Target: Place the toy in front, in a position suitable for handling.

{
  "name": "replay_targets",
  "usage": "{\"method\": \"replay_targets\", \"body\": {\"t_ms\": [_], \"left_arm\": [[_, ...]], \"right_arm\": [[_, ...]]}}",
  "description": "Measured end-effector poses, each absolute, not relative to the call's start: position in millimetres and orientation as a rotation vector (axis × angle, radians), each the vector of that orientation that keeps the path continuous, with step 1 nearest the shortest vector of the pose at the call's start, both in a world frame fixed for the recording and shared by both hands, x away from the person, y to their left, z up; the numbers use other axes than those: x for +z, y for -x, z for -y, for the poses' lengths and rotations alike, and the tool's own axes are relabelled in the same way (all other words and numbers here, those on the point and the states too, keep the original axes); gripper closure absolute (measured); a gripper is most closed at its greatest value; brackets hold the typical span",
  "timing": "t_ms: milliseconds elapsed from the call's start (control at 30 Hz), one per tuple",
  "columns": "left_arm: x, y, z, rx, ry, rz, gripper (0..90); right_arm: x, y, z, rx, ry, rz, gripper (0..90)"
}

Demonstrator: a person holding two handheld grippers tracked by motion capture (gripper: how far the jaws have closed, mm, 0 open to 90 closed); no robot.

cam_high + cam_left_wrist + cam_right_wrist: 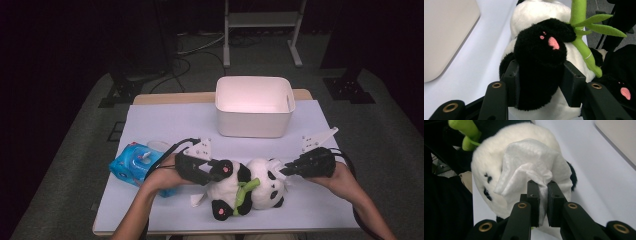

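A black-and-white plush panda (250,192) holding green bamboo (245,192) lies near the table's front edge; the left gripper (540,82) clamps its black paw, and the right gripper (542,192) pinches a white tissue (529,162) against its head.

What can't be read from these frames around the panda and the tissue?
- Panda face, right gripper view: mostly covered by the tissue the right gripper holds.
- Tissue pack near side, high view: behind the left forearm.
- Paw in the left gripper, left gripper view: which limb it is stays unclear.
- Bin floor, high view: washed out by glare.
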State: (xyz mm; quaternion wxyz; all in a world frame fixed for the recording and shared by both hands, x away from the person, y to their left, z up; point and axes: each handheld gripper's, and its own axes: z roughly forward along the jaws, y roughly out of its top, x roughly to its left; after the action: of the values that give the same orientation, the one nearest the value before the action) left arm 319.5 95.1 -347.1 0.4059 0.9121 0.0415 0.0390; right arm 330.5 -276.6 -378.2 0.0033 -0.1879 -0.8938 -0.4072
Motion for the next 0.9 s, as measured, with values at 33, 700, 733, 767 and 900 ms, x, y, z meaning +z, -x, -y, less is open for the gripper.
{"method": "replay_targets", "body": {"t_ms": [33,700,733,767,900], "left_arm": [[-347,-320,-95,0.100,-2.302,-0.102,55.3],[-344,-315,-87,0.136,-2.311,-0.062,54.5],[-344,-315,-89,0.137,-2.303,-0.069,52.2],[-345,-315,-91,0.138,-2.298,-0.075,52.2],[-345,-314,-94,0.153,-2.288,-0.089,46.3]], "right_arm": [[-380,-332,278,-1.277,0.599,2.796,81.9],[-345,-332,188,-1.182,0.288,2.910,82.1],[-348,-333,190,-1.184,0.304,2.900,82.5],[-348,-333,190,-1.184,0.304,2.900,82.5],[-352,-333,194,-1.189,0.320,2.891,82.7]]}}
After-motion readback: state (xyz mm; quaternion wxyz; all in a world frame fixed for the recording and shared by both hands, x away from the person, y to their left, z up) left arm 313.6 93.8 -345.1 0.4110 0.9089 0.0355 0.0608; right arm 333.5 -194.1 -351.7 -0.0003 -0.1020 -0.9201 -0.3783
